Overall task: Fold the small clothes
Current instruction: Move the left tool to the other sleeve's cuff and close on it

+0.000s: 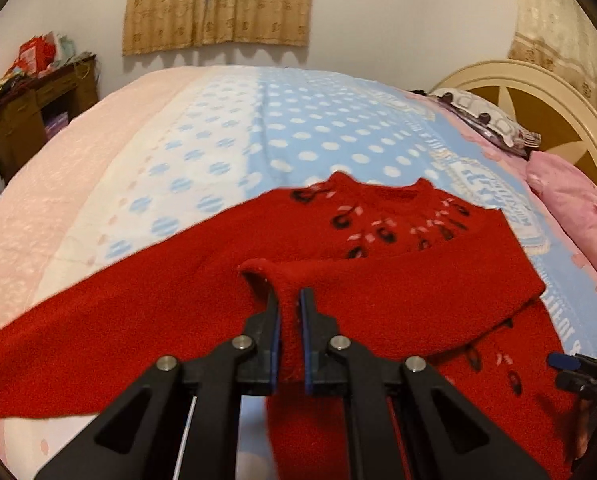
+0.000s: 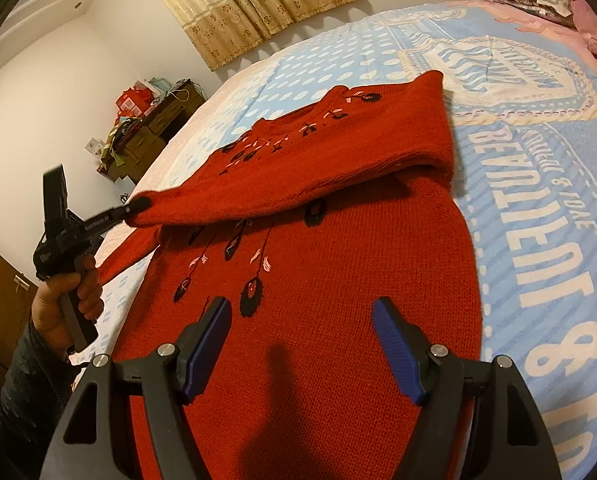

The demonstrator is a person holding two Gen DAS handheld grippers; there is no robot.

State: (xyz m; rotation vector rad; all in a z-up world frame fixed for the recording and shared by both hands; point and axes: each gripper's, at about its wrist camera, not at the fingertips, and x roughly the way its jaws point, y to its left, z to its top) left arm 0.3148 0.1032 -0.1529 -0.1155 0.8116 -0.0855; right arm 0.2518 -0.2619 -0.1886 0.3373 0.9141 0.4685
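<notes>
A: Left gripper (image 1: 289,312)?
B: Clenched on a fold of the red sweater (image 1: 378,280), cloth pinched between the blue pads (image 1: 304,344), lower centre of the left view. In the right view it's at mid left, held by the hand (image 2: 64,300), with the sleeve end (image 2: 142,210) lifted off the bed.

A: Right gripper (image 2: 302,320)?
B: Released, jaws spread wide, nothing between them. Bottom centre of its own view, over the sweater's lower body (touching or hovering, cannot tell). A bit of it shows at the right edge of the left view.

A: Where's the sweater?
B: Flat on the blanket (image 2: 518,200), blue with white dots and lettering, filling the middle of the right view. Collar (image 2: 298,114) points to the upper part of the frame. One sleeve lies folded across the chest, over the black and pink embroidery. The other sleeve (image 1: 58,352) runs to the lower left in the left view.

A: Background?
B: Curtain (image 1: 218,4) top centre, cluttered desk (image 1: 34,108) upper left, headboard (image 1: 538,100) and pillow (image 1: 486,120) upper right, pink quilt (image 1: 574,208) at the right edge.
</notes>
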